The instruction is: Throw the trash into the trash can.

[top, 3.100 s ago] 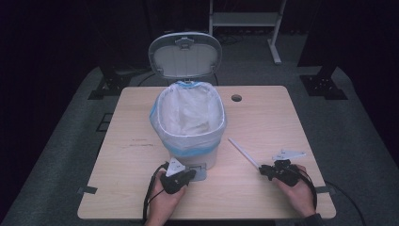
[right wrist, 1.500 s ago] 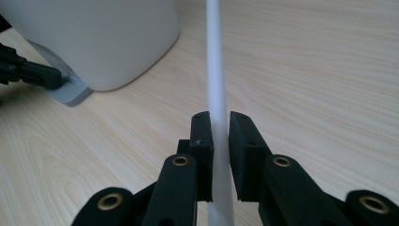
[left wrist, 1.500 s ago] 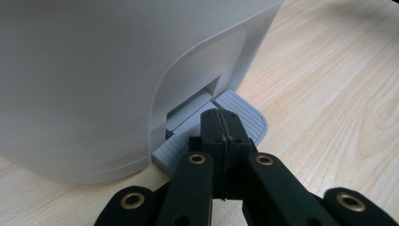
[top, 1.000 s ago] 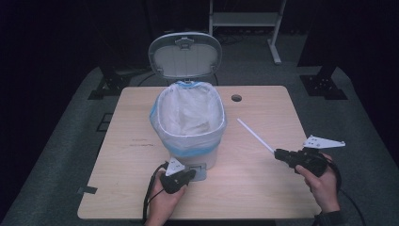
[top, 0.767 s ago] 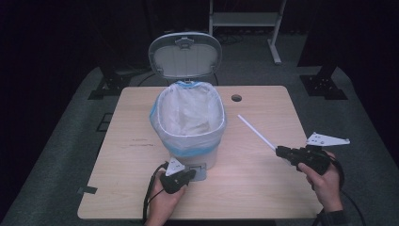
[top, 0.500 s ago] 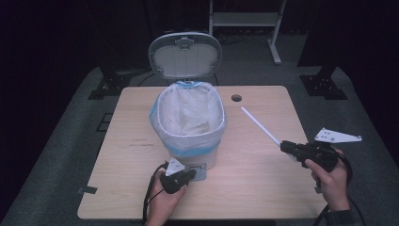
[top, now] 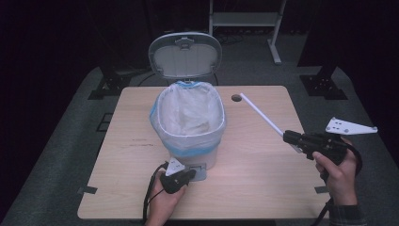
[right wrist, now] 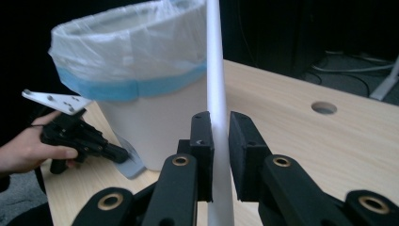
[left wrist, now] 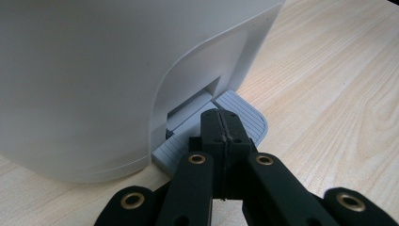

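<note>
My left gripper (left wrist: 221, 123), jaws pressed together, rests on the grey ribbed pedal (left wrist: 244, 110) (white lined bin (top: 190, 122) ahead); my right gripper (right wrist: 220, 136) pinches a long white plastic rod (right wrist: 215, 70).

White pedal bin (top: 190, 127) at mid-counter (top: 131, 160), lid (top: 185, 52) up, clear liner over rim. Left gripper (top: 188, 174) low at bin's foot pedal (top: 201, 173). Right gripper (top: 288, 136) raised off counter's right side, clamping a long white stick (top: 261, 115) angled toward cable hole (top: 236, 98).
</note>
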Available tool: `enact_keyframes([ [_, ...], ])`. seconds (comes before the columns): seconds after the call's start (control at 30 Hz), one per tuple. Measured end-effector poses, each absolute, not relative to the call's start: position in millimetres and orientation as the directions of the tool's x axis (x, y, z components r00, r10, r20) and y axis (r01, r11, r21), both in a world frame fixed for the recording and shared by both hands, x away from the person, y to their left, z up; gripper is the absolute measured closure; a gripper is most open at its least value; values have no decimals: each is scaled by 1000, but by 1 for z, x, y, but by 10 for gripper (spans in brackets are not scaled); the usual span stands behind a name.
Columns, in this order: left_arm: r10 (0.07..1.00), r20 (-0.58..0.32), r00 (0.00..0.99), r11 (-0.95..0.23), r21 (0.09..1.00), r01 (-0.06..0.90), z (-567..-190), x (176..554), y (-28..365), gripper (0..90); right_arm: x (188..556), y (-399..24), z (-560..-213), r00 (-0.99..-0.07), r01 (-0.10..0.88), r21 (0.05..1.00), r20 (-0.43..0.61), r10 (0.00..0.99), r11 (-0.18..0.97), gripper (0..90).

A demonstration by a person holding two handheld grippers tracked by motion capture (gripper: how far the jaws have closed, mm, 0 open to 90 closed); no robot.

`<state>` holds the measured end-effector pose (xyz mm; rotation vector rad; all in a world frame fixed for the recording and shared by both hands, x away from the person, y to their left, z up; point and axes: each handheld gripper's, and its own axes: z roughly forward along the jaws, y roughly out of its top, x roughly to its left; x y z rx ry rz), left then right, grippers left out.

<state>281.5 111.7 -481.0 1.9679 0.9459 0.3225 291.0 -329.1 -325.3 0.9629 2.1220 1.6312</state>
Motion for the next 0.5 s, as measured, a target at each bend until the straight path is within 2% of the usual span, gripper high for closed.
enact_keyframes([
  [0.5, 727, -135, 673, -304, 816, 492, -481, 281, 112, 900, 305, -316, -290, -816, 277, 949, 149, 559, 152, 797],
])
